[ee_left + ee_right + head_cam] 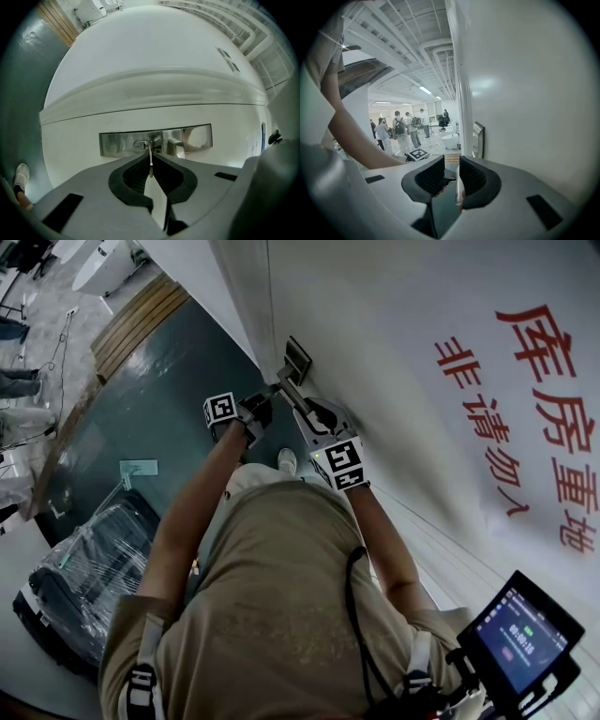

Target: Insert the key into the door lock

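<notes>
Although the left hand-held gripper [151, 158] is clamped on the thin silver metal key [150, 165], which projects forward from between its jaws, insertion is not complete. The key tip meets the oval keyhole [139, 145] in the rectangular brushed-steel lock plate [112, 143] and has possibly just entered. The blade is yet to be pushed home. The right hand-held gripper [449, 176] stands slightly parted and empty beside the white door [525, 93].

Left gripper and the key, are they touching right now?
Touching. The left gripper view shows the left gripper with its jaws closed on the key, the thin blade pinched between them and pointing at the lock plate.
</notes>
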